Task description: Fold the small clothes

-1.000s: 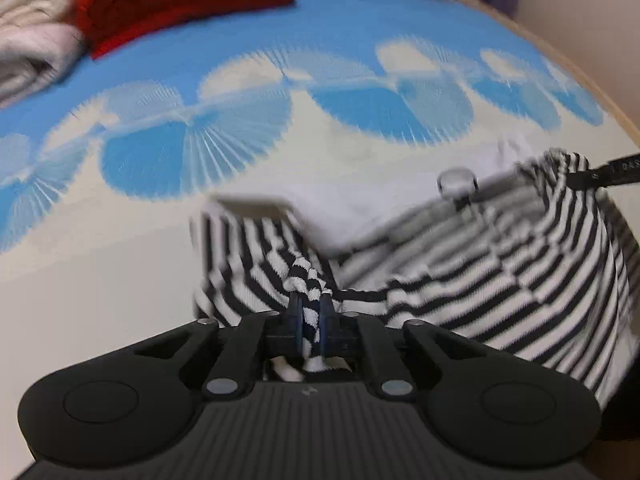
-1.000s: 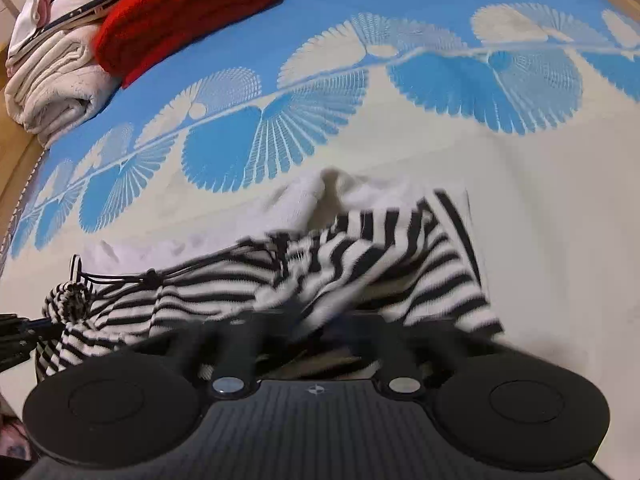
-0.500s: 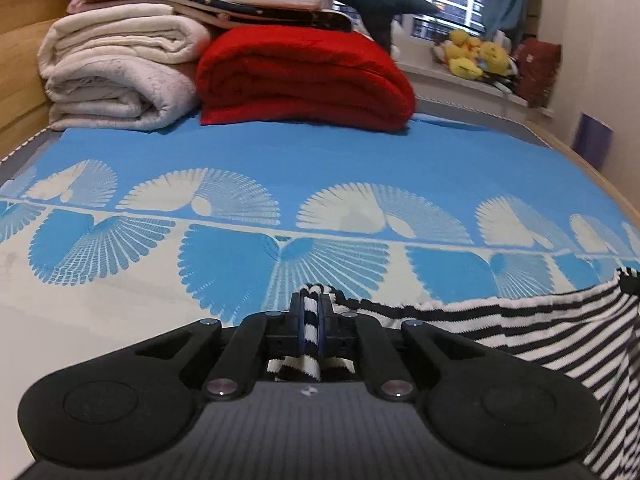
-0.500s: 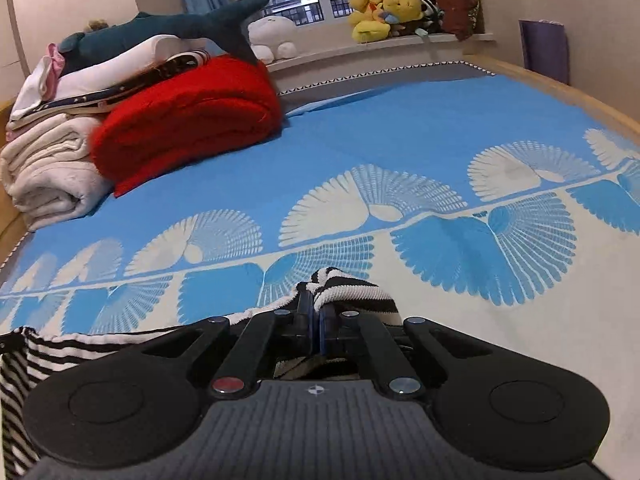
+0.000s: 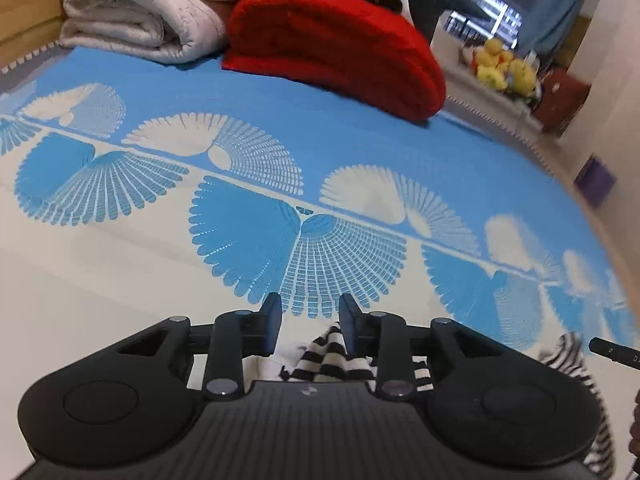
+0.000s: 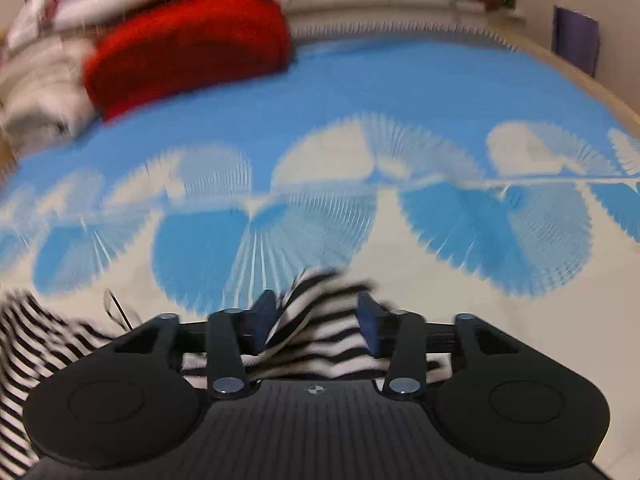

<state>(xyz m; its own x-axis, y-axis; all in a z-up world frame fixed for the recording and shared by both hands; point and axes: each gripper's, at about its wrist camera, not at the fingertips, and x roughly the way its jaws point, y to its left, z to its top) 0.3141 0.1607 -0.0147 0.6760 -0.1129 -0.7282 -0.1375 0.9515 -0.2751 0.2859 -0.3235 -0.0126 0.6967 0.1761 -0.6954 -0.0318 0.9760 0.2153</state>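
Striped clothing [image 5: 326, 354] lies on the bed [image 5: 120, 264] in the left wrist view, poking up between the left gripper [image 5: 309, 322] jaws, which are opening and not squeezing it. In the blurry right wrist view, the right gripper [image 6: 316, 320] jaws are opening too, with stripes loose between them.

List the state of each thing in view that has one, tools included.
Left tool: opening, black-and-white striped knit garment loose between its pads.
Right tool: opening, same garment slack between pads.
Red knit blanket: folded.
Cream quilted blanket: folded, beside the red one.
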